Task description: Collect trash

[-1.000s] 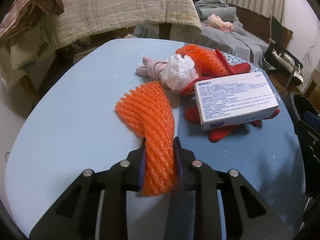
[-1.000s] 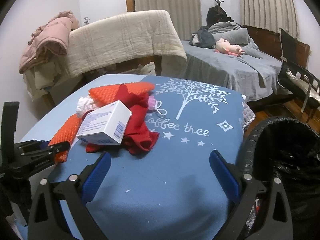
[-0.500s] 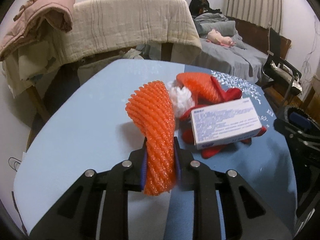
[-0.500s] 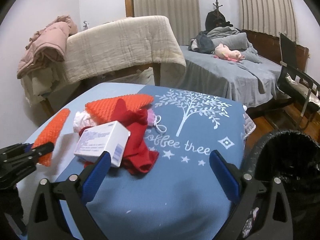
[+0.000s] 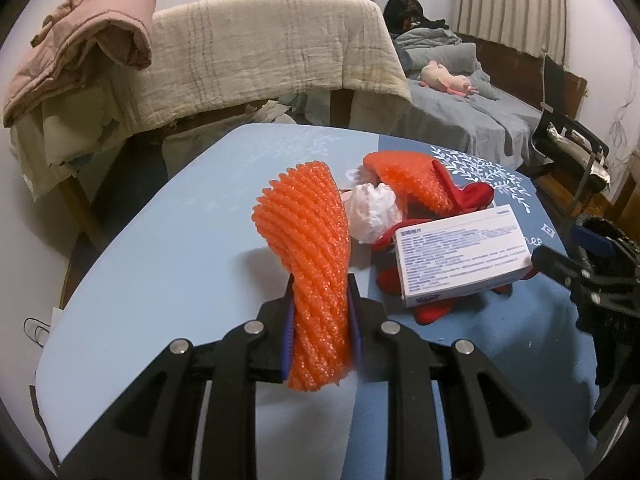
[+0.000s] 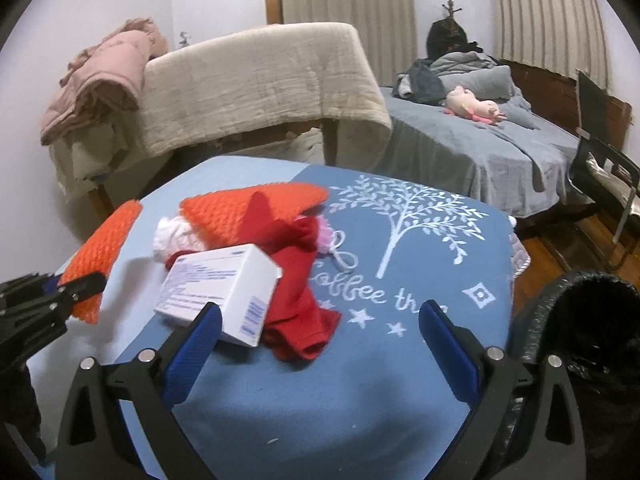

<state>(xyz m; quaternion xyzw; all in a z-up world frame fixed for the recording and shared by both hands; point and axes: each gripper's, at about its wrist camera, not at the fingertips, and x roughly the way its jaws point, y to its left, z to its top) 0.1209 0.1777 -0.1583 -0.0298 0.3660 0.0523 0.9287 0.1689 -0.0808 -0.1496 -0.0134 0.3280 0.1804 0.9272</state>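
My left gripper (image 5: 320, 312) is shut on an orange foam net sleeve (image 5: 308, 248) and holds it up above the blue table (image 5: 168, 272); the sleeve also shows in the right wrist view (image 6: 100, 256). On the table lie a white printed box (image 5: 460, 256), a red cloth (image 6: 296, 292), a second orange foam net (image 5: 408, 176) and crumpled white paper (image 5: 372, 212). My right gripper (image 6: 320, 332) is open and empty, just in front of the box (image 6: 220, 284). A black-lined trash bin (image 6: 592, 340) stands at the right of the table.
A chair draped with a beige blanket (image 5: 264, 56) and pink clothing (image 5: 88, 52) stands behind the table. A bed with a pink plush toy (image 6: 472, 108) is at the back right. A black folding chair (image 6: 604, 168) stands at the far right.
My left gripper has lifted the orange foam net off the table; it now stands upright in the jaws. My right gripper has moved closer to the white box.
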